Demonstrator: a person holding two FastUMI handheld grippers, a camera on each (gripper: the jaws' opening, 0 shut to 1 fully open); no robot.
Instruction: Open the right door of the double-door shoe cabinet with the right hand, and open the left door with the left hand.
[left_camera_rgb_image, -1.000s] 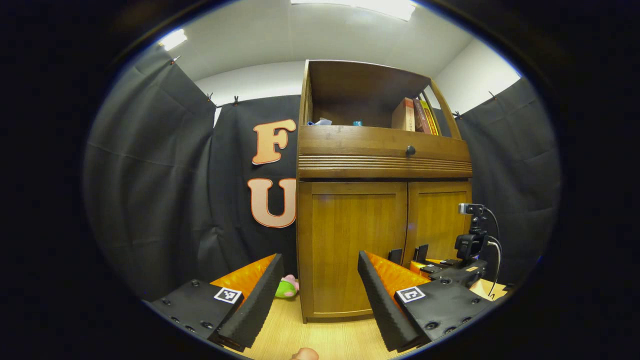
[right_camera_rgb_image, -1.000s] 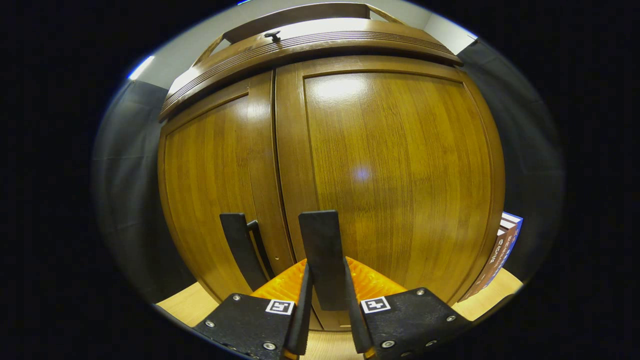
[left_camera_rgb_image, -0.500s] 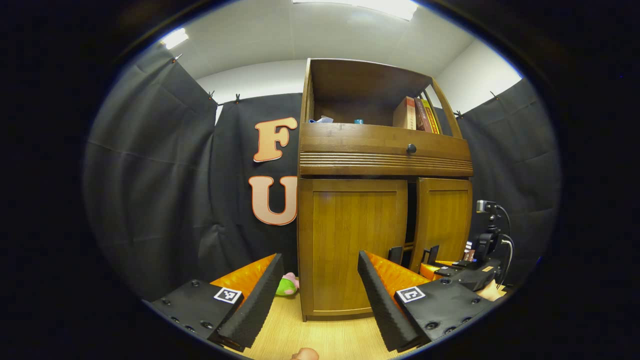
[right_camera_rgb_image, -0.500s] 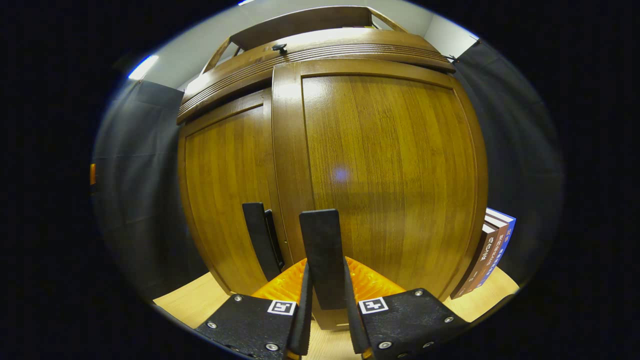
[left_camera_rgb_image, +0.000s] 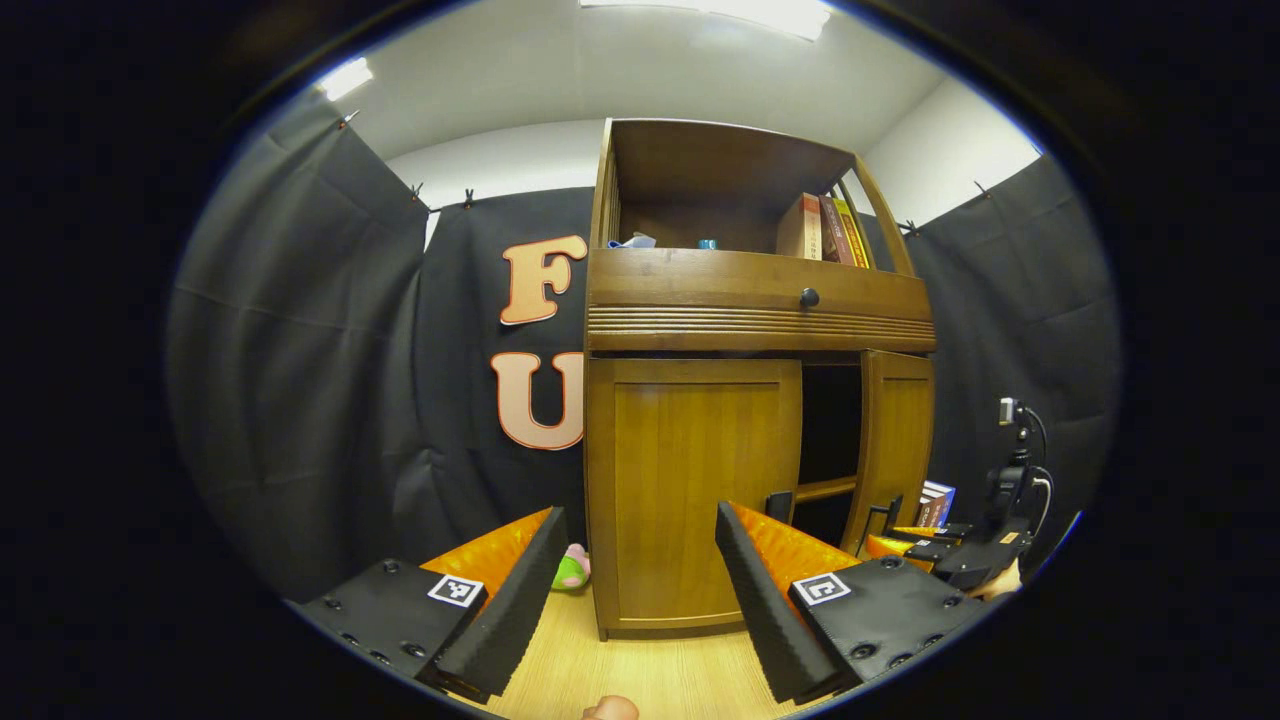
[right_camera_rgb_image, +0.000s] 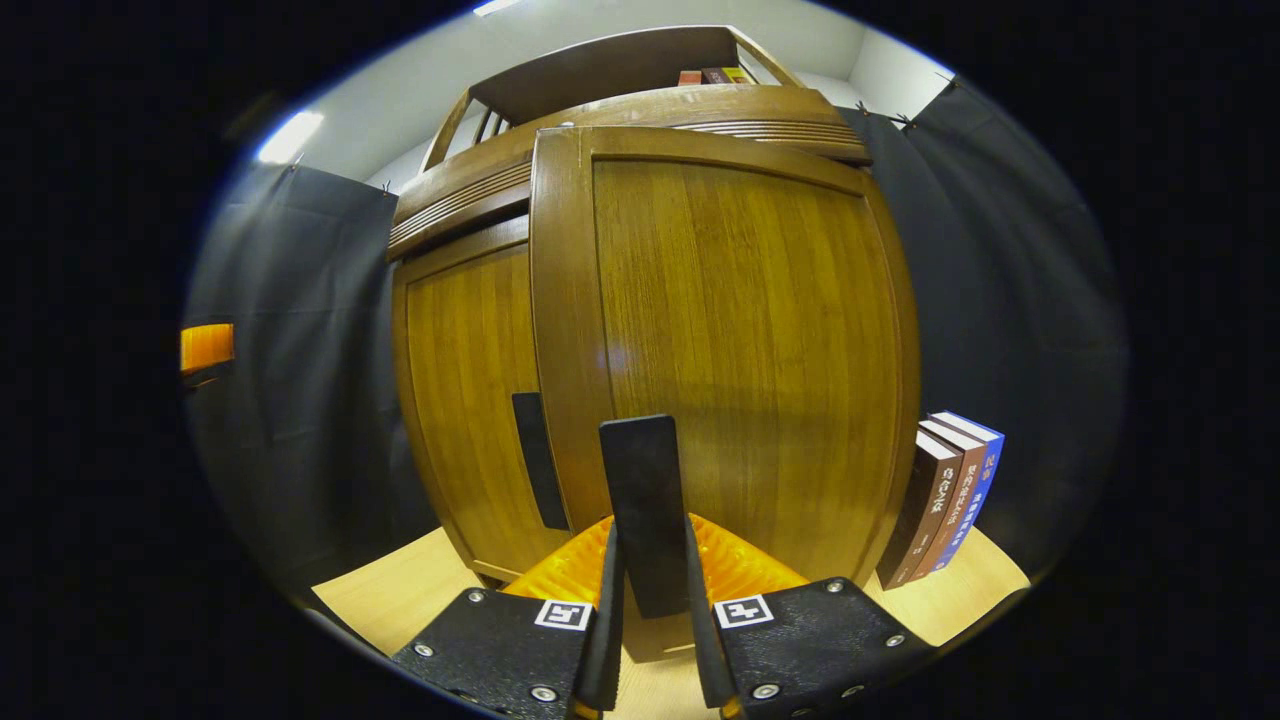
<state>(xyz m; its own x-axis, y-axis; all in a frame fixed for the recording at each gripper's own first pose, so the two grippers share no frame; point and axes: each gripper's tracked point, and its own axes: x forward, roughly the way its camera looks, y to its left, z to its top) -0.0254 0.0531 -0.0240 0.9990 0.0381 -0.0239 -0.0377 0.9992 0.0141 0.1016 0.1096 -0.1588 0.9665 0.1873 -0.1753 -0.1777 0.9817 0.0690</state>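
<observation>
The wooden shoe cabinet (left_camera_rgb_image: 745, 330) stands ahead in the left gripper view. Its left door (left_camera_rgb_image: 690, 480) is closed, with a black handle (left_camera_rgb_image: 778, 505) at its inner edge. The right door (left_camera_rgb_image: 897, 440) stands partly open, and a dark gap (left_camera_rgb_image: 825, 420) shows beside it. My left gripper (left_camera_rgb_image: 635, 560) is open and holds nothing, well short of the left door. In the right gripper view my right gripper (right_camera_rgb_image: 650, 600) is shut on the right door's black handle (right_camera_rgb_image: 643, 500), close in front of the right door (right_camera_rgb_image: 740, 340). The left door's handle (right_camera_rgb_image: 537, 455) shows to its left.
A pink and green toy (left_camera_rgb_image: 572, 570) lies on the wooden floor left of the cabinet. Books (right_camera_rgb_image: 950, 490) stand on the floor right of the cabinet. More books (left_camera_rgb_image: 825, 228) sit on the upper shelf above a drawer knob (left_camera_rgb_image: 808, 297). Black cloth walls surround the booth.
The right door has swung from closed to partly open, drawn out by the right gripper on its handle. The left gripper has stayed in place and open.
</observation>
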